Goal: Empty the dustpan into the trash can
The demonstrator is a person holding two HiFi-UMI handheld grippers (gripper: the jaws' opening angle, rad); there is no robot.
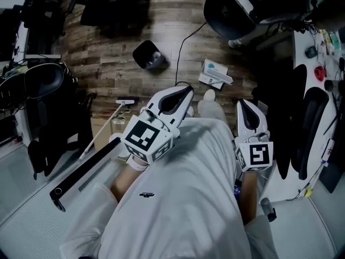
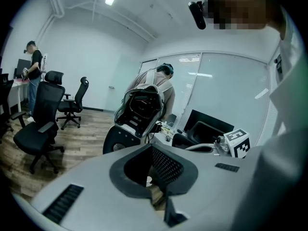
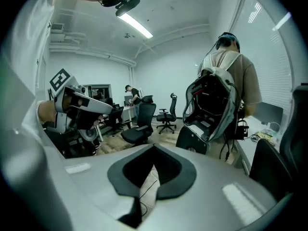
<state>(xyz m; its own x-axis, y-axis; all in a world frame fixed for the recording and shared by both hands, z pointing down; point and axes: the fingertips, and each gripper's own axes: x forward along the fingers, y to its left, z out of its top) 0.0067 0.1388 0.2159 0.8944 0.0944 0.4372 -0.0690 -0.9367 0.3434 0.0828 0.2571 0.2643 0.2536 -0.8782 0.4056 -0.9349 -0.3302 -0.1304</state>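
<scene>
In the head view a small black trash can (image 1: pixel 149 55) stands on the wooden floor ahead of me. To its right a white and teal thing that looks like the dustpan (image 1: pixel 214 74) lies on the floor. My left gripper (image 1: pixel 185 92) is held in front of my chest, shut and empty, pointing toward the floor between the two. My right gripper (image 1: pixel 242 104) is beside it, also shut with nothing in it. In the left gripper view the left gripper (image 2: pixel 150 148) shows its jaws closed together. In the right gripper view the right gripper (image 3: pixel 154 148) looks the same.
A long-handled broom (image 1: pixel 103 131) leans at the left by a cardboard box (image 1: pixel 108 127). A black cable (image 1: pixel 186 39) runs across the floor. Office chairs (image 1: pixel 233 7) and desks ring the floor. A person with a backpack rig (image 3: pixel 219 97) stands by the desk on the right.
</scene>
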